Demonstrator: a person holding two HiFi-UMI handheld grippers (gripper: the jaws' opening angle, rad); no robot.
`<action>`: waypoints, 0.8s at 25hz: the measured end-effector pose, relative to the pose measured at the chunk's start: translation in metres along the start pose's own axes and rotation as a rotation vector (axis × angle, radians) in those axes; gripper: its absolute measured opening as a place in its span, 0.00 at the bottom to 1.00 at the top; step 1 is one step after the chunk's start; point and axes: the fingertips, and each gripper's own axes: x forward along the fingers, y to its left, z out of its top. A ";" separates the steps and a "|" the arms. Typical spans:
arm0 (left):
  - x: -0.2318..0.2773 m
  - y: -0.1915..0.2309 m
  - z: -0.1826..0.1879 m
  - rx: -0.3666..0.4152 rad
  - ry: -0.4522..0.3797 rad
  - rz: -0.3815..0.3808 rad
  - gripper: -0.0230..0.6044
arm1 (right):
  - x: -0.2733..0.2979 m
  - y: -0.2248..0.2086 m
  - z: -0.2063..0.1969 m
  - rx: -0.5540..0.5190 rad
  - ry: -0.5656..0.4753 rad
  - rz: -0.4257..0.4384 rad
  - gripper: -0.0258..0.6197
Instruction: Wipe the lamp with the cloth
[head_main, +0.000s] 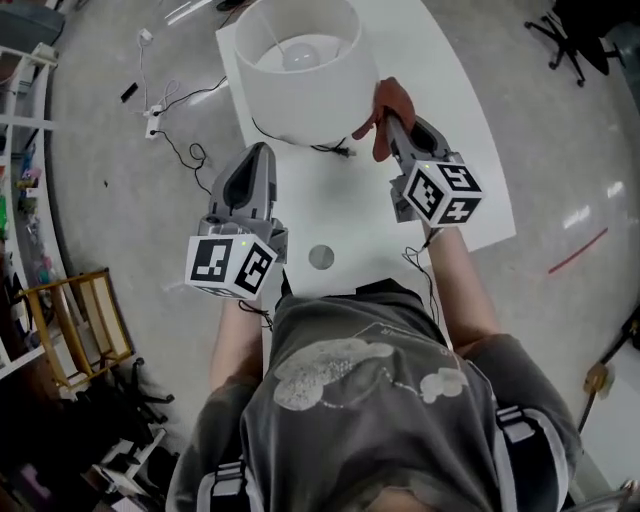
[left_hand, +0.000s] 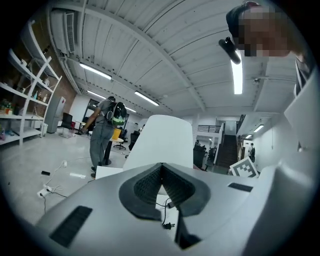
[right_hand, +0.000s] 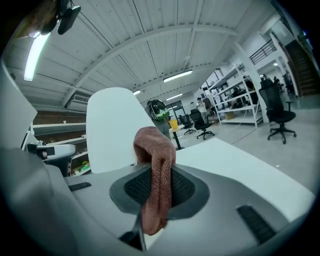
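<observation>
A white lamp with a wide drum shade stands at the far end of the white table; its bulb shows through the open top. The shade also fills the middle of the left gripper view and sits left of centre in the right gripper view. My right gripper is shut on a reddish-brown cloth, held just right of the shade's lower edge; the cloth hangs folded between the jaws. My left gripper is shut and holds nothing, pointing at the shade's near side from a short way off.
The lamp's black cord and plug lie on the table under the shade. A round grey disc is set in the table near me. Cables and a power strip lie on the floor at left, by a wooden rack.
</observation>
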 end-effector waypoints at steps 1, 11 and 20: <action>-0.004 0.000 -0.001 -0.001 -0.005 0.015 0.05 | 0.002 0.001 -0.005 0.001 0.013 0.010 0.13; -0.029 -0.001 0.002 0.010 -0.018 0.034 0.05 | -0.006 -0.008 0.004 0.008 -0.012 -0.032 0.13; -0.048 0.012 0.017 -0.024 -0.036 -0.061 0.05 | -0.016 0.025 0.091 -0.063 -0.195 -0.096 0.13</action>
